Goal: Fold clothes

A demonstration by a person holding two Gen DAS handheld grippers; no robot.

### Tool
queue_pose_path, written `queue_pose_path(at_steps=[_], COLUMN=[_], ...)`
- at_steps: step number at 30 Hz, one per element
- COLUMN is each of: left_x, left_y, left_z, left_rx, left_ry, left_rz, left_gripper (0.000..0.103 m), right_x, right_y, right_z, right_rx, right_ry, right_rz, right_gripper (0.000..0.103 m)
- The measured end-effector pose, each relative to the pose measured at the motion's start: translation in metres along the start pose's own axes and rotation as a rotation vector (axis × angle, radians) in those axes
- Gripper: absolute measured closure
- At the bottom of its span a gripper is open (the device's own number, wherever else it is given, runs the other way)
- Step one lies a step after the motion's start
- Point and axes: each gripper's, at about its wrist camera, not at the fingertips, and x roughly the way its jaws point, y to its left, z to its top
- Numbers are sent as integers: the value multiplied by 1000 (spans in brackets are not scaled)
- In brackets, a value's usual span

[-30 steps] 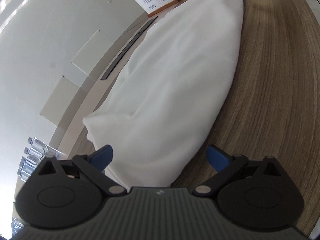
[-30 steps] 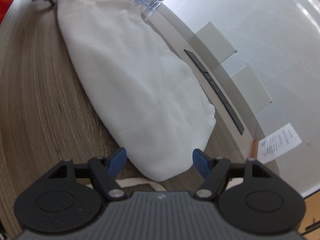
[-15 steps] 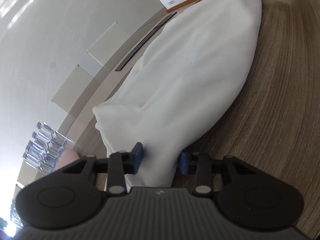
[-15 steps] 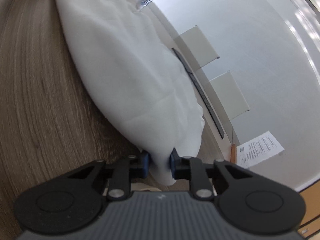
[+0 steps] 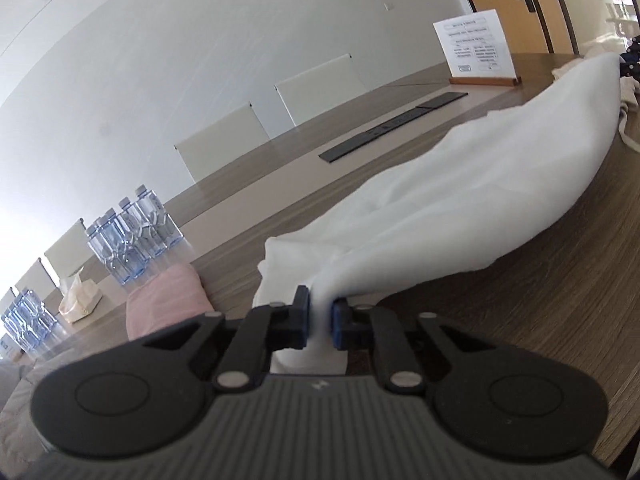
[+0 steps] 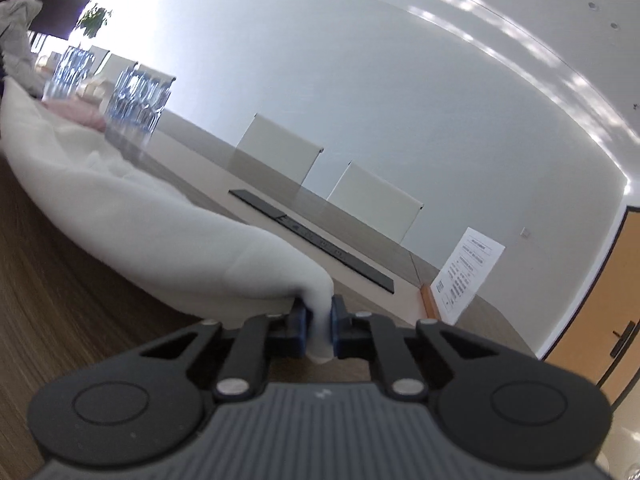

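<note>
Left claw (image 5: 319,322) and right claw (image 6: 319,330) are closing, clamping white garment (image 5: 460,204); water bottles (image 5: 132,236) and pink cloth (image 5: 164,300) are sitting nearby on desk (image 5: 540,320).

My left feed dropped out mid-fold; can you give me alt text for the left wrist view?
The left claw is closing on a corner of the white garment, which trails away across the wooden table. To the left sit a pink folded cloth and water bottles.

Black tool (image 5: 319,322), seemingly blue-padded fingertips (image 5: 338,322)
</note>
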Motion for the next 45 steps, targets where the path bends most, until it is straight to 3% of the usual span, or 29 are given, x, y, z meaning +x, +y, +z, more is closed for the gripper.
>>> queue_pose_path(at_steps=[3, 8, 12, 18, 20, 21, 23, 24, 27, 29, 31, 33, 34, 37, 40, 42, 45], left_x=[2, 40, 76, 148, 175, 185, 197, 199, 183, 166, 147, 128, 120, 105, 102, 113, 128], left_y=[9, 25, 38, 58, 65, 66, 70, 73, 91, 113, 134, 144, 142, 113, 76, 62, 46], left_z=[14, 46, 68, 78, 76, 73, 66, 63, 53, 40, 26, 13, 9, 9, 15, 10, 1], left_rx=[-46, -124, -178, -233, -276, -293, -341, -368, -448, -533, -622, -674, -686, -636, -601, -645, -649], left_ry=[11, 59, 71, 113, 142, 145, 136, 129, 58, -7, -37, -38, -39, -68, -75, -27, 36], left_rz=[0, 4, 18, 51, 47, 56, 84, 102, 148, 189, 243, 267, 258, 179, 148, 117, 127], left_gripper=[92, 92, 92, 91, 89, 83, 72, 60, 45, 39, 33, 35, 36, 38, 38, 36, 38], right_x=[17, 92, 160, 256, 289, 296, 300, 297, 262, 232, 204, 191, 191, 202, 220, 226, 230], right_y=[-32, -77, -102, -110, -104, -103, -95, -88, -66, -55, -43, -24, -14, 26, 63, 77, 89], right_z=[28, 51, 54, 44, 34, 30, 23, 22, 27, 38, 48, 51, 53, 56, 57, 53, 48], right_rx=[105, 273, 389, 539, 592, 616, 653, 661, 657, 667, 685, 713, 723, 697, 689, 695, 645], right_ry=[18, 131, 214, 294, 348, 356, 336, 303, 150, 50, -41, -80, -88, -69, -25, -32, -47], right_rz=[21, 43, 65, -16, -49, -69, -123, -161, -282, -289, -260, -126, -42, 92, 83, 36, -8], right_gripper=[92, 94, 94, 93, 76, 69, 48, 46, 34, 23, 22, 21, 22, 29, 32, 32, 34])
